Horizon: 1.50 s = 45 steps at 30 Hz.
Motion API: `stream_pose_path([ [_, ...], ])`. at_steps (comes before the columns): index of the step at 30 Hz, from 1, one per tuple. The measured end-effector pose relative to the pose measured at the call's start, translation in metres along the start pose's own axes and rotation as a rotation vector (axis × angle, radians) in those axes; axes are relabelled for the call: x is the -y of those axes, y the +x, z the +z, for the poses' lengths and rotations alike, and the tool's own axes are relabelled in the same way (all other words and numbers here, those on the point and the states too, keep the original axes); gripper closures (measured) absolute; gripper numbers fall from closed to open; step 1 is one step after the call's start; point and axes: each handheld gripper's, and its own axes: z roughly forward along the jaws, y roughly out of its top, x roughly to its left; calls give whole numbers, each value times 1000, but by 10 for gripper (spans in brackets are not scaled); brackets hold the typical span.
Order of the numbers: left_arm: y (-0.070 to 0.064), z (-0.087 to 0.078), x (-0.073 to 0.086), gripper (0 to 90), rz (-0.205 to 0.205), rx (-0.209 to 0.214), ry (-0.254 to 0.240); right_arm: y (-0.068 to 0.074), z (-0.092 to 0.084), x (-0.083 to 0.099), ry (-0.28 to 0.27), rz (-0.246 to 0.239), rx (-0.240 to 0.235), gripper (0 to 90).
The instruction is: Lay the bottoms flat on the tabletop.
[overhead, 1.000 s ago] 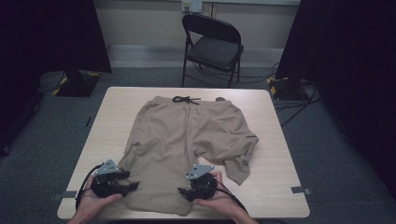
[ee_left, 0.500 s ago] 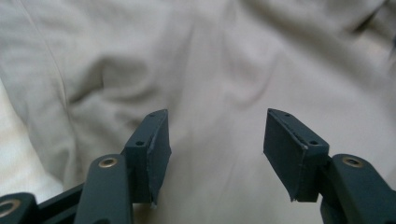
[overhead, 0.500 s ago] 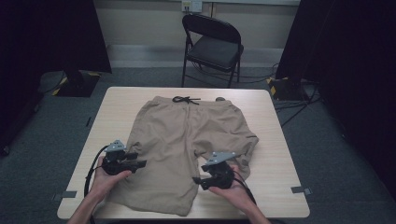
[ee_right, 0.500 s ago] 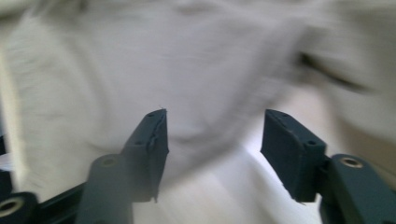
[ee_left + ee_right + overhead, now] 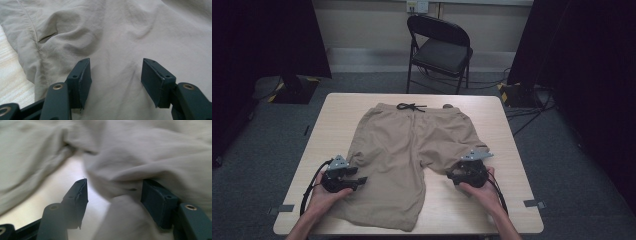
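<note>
Khaki cotton shorts with a dark drawstring (image 5: pixel 412 150) lie spread flat over the middle of the pale wooden table (image 5: pixel 507 145), waistband toward the far edge and both legs pointing at the person. By their look they are light, limp and thin: they will sag and fold wherever they are lifted, wrinkle readily, and cannot break. A pinch through a doubled edge, such as a leg hem or the outer side seam, should hold best; a bite on the flat middle would likely gather just one layer and slip.

The left hand-held gripper (image 5: pixel 346 180) rests low over the left leg of the shorts near its outer edge, held level and pointing across the cloth toward the centre. Its jaws stand partly open, with bare fabric between the pads (image 5: pixel 83 82) and nothing pinched.

The right hand-held gripper (image 5: pixel 468 172) sits at the hem of the shorter-looking right leg, angled inward, the hand (image 5: pixel 484 192) cupped behind it. Its jaws have just been opening a little; a bunched fold of hem (image 5: pixel 125 187) lies between them against one pad, not clamped.
</note>
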Motion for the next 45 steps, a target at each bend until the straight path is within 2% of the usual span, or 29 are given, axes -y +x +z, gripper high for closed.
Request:
stream_pose_path([
  [1, 0, 0, 0, 407, -1, 2, -2, -4, 1, -1, -7, 6, 29, 377],
  [3, 0, 0, 1, 408, 3, 0, -9, -10, 1, 1, -20, 22, 36, 373],
  [5, 0, -1, 2, 408, 7, 0, -10, -13, 1, 5, -5, 10, 66, 365],
  [11, 0, -1, 3, 406, 20, -8, -16, -23, 5, 17, 16, 22, 107, 334],
  [13, 0, 0, 3, 404, 13, -3, -22, -23, 8, 19, 13, 23, 109, 358],
  [14, 0, 0, 3, 404, 9, -4, -24, -22, 8, 18, 11, 17, 112, 432],
  [17, -1, 0, 3, 403, 12, -10, -18, -13, 8, 17, 7, 0, 81, 703],
  [21, -1, 0, 3, 399, 12, -10, -19, 0, 7, 15, 19, -33, -12, 811],
  [23, -1, 0, 3, 399, 8, -7, -18, 7, 4, 11, 8, -46, -51, 823],
  [27, 0, 0, 3, 398, 3, -4, -24, 17, -8, -2, -56, -52, -105, 830],
  [29, 0, 0, 3, 398, 3, -3, -24, 19, -20, -13, -118, -38, -133, 832],
  [32, -1, 0, 3, 395, 7, -5, -18, 21, -30, -26, -182, -36, -153, 834],
  [35, -1, 0, 3, 392, 4, -3, -21, 18, -35, -43, -252, -17, -177, 837],
  [37, -1, 0, 3, 392, 7, -3, -18, 18, -34, -52, -276, -11, -182, 837],
  [39, -1, 0, 3, 391, 7, -3, -19, 15, -30, -67, -313, 22, -222, 838],
  [40, -1, 0, 3, 391, 6, -2, -20, 15, -27, -74, -321, 26, -227, 838],
  [43, 0, 0, 3, 390, 2, -2, -23, 19, -17, -93, -336, 34, -264, 839],
  [45, 0, 0, 3, 390, 2, -1, -24, 26, -7, -105, -330, 27, -286, 838],
])
